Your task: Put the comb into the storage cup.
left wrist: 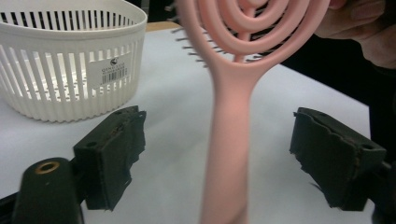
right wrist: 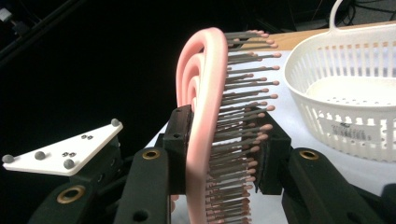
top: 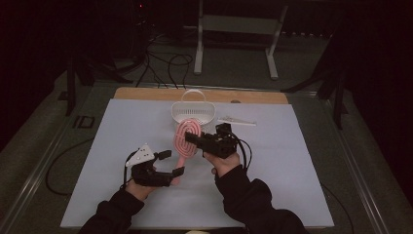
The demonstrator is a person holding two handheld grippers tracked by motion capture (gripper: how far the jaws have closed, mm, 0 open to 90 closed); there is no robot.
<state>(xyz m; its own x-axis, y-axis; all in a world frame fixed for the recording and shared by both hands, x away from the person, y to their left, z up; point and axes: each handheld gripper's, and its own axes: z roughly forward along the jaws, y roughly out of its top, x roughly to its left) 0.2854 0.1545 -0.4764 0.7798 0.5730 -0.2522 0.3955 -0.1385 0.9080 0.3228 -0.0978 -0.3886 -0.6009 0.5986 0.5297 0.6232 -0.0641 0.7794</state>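
Observation:
A pink hairbrush (top: 187, 135) with a spiral head is held up over the white sheet. My right gripper (top: 193, 140) is shut on its head: in the right gripper view the pads (right wrist: 180, 140) clamp the pink rim and the bristles of the hairbrush (right wrist: 201, 88). My left gripper (top: 173, 163) stands open around the handle. In the left gripper view the handle of the hairbrush (left wrist: 231, 135) runs up between the two wide-apart jaws of my left gripper (left wrist: 217, 154), touching neither pad.
A white slotted basket (top: 193, 113) with a handle stands just behind the brush; the basket (left wrist: 70, 70) is at the left gripper's upper left and the basket (right wrist: 345, 93) at the right gripper's right. A thin white comb-like piece (top: 236, 121) lies right of it.

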